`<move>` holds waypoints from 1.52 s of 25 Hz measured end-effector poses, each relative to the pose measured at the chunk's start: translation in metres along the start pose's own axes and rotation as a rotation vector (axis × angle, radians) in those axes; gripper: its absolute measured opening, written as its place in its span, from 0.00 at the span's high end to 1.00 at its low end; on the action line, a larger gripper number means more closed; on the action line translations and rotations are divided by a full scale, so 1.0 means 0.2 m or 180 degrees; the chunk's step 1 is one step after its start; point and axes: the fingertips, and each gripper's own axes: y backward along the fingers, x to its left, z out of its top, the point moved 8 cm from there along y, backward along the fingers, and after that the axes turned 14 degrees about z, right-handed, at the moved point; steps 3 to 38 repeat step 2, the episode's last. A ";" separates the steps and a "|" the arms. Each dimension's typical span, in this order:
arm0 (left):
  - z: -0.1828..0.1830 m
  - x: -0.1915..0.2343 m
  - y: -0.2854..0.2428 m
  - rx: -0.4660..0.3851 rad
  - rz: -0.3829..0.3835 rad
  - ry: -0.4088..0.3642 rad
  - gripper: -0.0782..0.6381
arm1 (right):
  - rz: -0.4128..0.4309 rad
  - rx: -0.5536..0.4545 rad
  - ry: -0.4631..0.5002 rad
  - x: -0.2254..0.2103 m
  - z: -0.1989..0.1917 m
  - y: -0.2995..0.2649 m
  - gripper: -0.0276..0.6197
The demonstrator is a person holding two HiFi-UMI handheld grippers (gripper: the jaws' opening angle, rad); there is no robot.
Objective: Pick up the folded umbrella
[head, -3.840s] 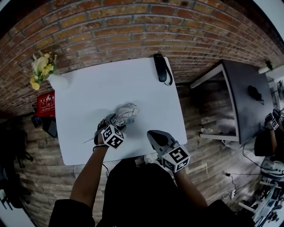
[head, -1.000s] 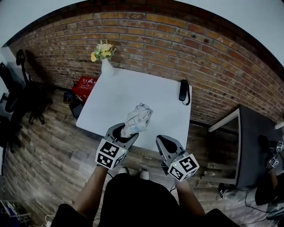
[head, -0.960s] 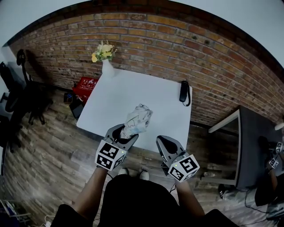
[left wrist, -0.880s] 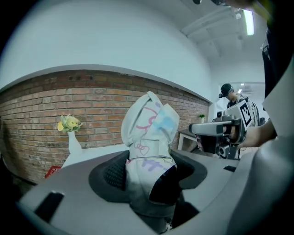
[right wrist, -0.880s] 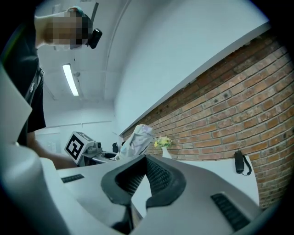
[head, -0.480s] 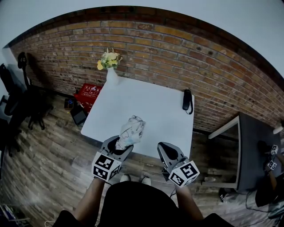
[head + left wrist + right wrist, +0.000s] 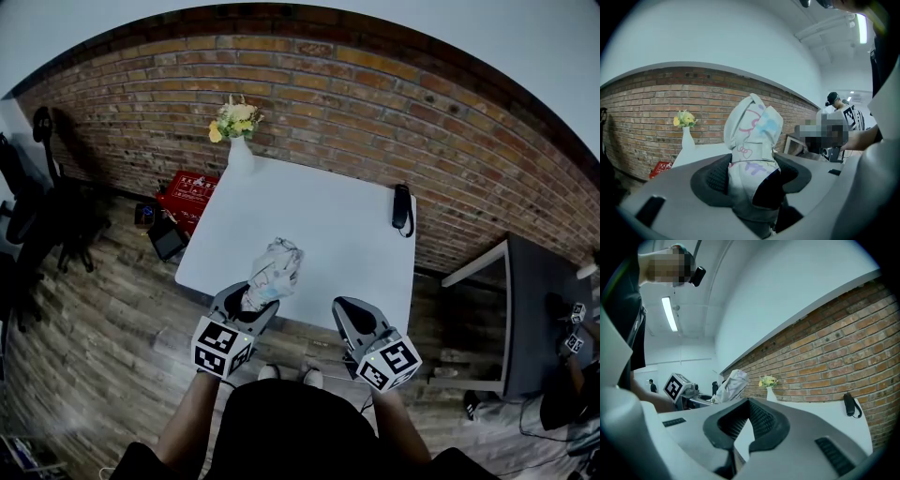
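The folded umbrella (image 7: 272, 274) is a pale grey bundle with pastel prints. My left gripper (image 7: 246, 302) is shut on its lower part and holds it upright, above the near edge of the white table (image 7: 319, 216). In the left gripper view the umbrella (image 7: 752, 140) fills the gap between the dark pads, which press on both its sides. My right gripper (image 7: 349, 314) hangs beside it to the right, shut with nothing in it. From the right gripper view the umbrella (image 7: 731, 383) shows to the left beyond the closed gripper (image 7: 749, 404).
A white vase of yellow flowers (image 7: 237, 141) stands on the table's far left corner, a black handset (image 7: 402, 206) at its far right edge. A brick wall (image 7: 375, 103) runs behind. A red box (image 7: 187, 192) sits on the wooden floor at left, a dark table (image 7: 534, 309) at right.
Both grippers have drawn back from over the table toward its near edge, the left one keeping its hold on the umbrella. The table now appears farther away.
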 end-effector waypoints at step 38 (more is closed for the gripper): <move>0.01 0.02 0.00 -0.0011 0.0003 -0.0027 0.52 | 0.0004 0.0013 0.0013 0.00 0.00 -0.03 0.92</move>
